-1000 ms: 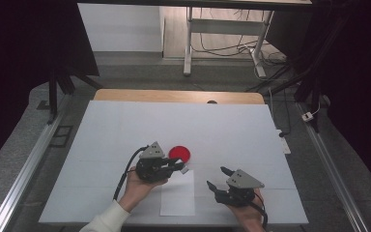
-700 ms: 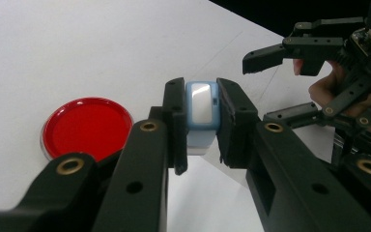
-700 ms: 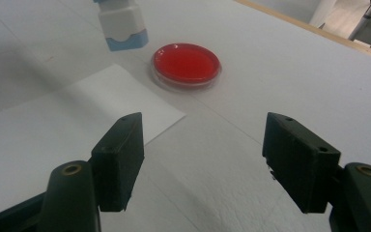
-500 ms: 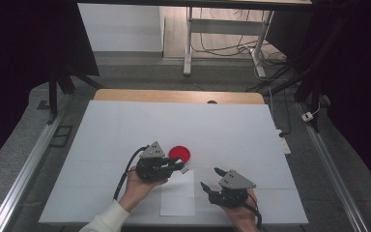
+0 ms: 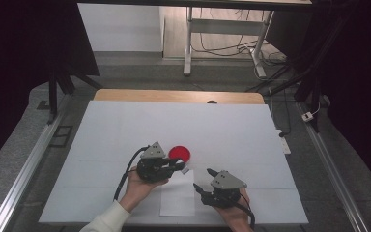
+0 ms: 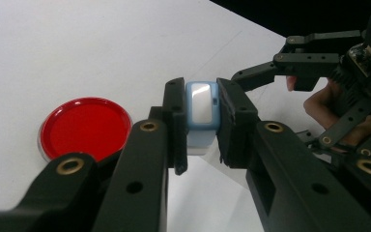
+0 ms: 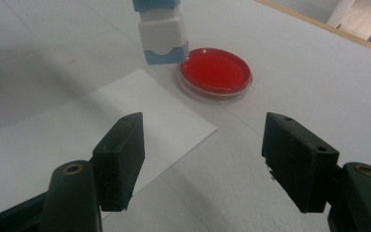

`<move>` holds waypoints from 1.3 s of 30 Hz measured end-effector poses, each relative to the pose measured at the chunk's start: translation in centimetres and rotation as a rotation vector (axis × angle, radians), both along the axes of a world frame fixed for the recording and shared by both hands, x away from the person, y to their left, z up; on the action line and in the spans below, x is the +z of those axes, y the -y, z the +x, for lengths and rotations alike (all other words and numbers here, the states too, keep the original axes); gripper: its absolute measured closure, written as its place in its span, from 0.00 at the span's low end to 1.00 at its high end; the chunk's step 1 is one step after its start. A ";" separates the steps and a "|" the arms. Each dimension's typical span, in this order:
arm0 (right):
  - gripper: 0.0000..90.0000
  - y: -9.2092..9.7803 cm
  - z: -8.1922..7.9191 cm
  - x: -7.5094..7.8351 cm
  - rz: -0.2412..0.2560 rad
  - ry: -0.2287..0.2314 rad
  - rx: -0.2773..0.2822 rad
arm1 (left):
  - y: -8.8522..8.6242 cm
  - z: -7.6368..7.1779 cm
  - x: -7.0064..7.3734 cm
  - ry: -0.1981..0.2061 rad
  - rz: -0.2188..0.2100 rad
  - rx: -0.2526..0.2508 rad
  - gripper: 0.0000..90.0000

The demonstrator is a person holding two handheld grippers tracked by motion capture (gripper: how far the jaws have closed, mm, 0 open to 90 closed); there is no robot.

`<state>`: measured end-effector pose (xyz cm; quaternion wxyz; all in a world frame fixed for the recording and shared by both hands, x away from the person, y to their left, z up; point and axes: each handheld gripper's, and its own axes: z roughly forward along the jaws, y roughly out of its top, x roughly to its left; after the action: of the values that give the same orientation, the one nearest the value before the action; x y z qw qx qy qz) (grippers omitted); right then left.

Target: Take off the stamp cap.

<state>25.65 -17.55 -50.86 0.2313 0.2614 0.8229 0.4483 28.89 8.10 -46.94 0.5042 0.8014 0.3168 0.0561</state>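
From the high view, the left gripper [image 5: 179, 166] sits just off the near-left edge of a round red shallow dish [image 5: 179, 153], its jaws pointing right across the white table [image 5: 125, 125]. Something small and pale sits at its tips, too small here to make out. The right gripper [image 5: 204, 180] is down to its right, close by but not touching, jaws spread apart and aimed up-left. A white sheet of paper [image 5: 178, 200] lies flat between and below the two tools.

Over to the left gripper view: there it is, a small light-blue and white plastic block [image 6: 202, 116] with a glossy face, clamped square between the two black jaws, which press on both its sides. The red dish [image 6: 84, 127] lies down-left of the jaws, on the table, apart from the block. Beyond the jaws on the right, the right gripper [image 6: 290, 72] stands open, a hand [image 6: 335, 108] behind it.

Now the right gripper view: its own jaws [image 7: 203, 145] are wide apart, nothing between them. Straight ahead, the block [image 7: 160, 34] hangs upright, blue at the bottom, white above, its top cut off by the frame edge. It sits just left of the red dish [image 7: 216, 70], at the far corner of the paper [image 7: 77, 140], which runs under the left-hand jaw.
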 end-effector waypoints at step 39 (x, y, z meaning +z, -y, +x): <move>0.45 -4.3 1.1 -0.1 -0.009 0.027 0.019 | 0.2 0.0 -0.1 -0.008 -0.012 -0.004 0.84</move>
<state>26.72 -13.26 -51.00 0.2391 0.2464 0.8242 0.4503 28.91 7.90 -46.99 0.5079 0.7991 0.3176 0.0503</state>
